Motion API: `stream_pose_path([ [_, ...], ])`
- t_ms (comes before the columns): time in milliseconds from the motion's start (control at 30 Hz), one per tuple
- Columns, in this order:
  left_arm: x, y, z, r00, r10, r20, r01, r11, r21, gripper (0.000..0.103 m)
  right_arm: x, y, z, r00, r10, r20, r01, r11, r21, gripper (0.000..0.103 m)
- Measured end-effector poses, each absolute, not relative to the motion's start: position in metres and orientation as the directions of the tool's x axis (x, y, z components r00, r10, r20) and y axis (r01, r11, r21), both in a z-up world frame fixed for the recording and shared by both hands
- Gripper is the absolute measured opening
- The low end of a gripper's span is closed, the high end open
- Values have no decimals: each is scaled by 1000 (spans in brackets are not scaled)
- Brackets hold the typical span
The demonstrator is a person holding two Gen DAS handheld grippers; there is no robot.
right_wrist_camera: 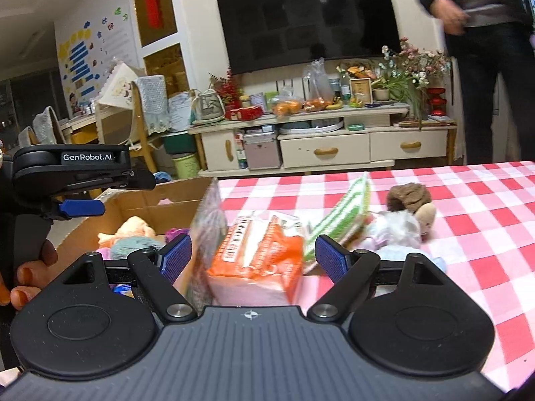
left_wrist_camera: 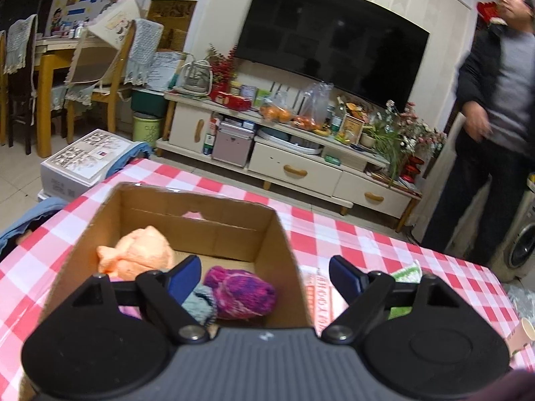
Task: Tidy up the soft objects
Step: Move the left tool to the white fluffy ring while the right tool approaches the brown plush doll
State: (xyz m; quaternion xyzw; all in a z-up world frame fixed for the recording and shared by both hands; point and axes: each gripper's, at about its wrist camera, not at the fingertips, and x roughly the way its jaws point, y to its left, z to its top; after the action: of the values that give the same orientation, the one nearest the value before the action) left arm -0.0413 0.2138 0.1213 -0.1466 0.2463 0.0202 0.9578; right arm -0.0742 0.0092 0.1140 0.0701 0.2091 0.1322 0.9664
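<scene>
A cardboard box [left_wrist_camera: 267, 230] stands on the red-checked table [left_wrist_camera: 351, 237]. Inside lie an orange plush toy [left_wrist_camera: 140, 250] and a purple knitted item [left_wrist_camera: 244, 292] beside a grey-blue knitted one [left_wrist_camera: 200, 304]. My left gripper [left_wrist_camera: 265, 279] is open and empty above the box's near side. My right gripper [right_wrist_camera: 254, 255] is open around an orange tissue pack [right_wrist_camera: 260, 260], pads apart from it. A green striped cloth [right_wrist_camera: 344, 214], a pale plush toy [right_wrist_camera: 394, 230] and a brown plush toy [right_wrist_camera: 414, 204] lie behind the pack. The left gripper [right_wrist_camera: 80, 207] and box [right_wrist_camera: 140, 200] show at the left.
A person [left_wrist_camera: 495, 107] stands at the right, beyond the table's far edge. A TV cabinet [left_wrist_camera: 294, 163] loaded with clutter runs along the far wall under a TV. A paper cup [left_wrist_camera: 528, 329] sits at the table's right edge. Chairs and boxes stand at the left.
</scene>
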Motion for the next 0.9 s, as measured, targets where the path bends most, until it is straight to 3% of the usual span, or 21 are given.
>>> stream_pose_path([
  [900, -39, 119, 109, 852, -144, -503, 81, 986, -144, 86, -67, -98, 101, 925, 66, -374, 45, 959, 279, 102],
])
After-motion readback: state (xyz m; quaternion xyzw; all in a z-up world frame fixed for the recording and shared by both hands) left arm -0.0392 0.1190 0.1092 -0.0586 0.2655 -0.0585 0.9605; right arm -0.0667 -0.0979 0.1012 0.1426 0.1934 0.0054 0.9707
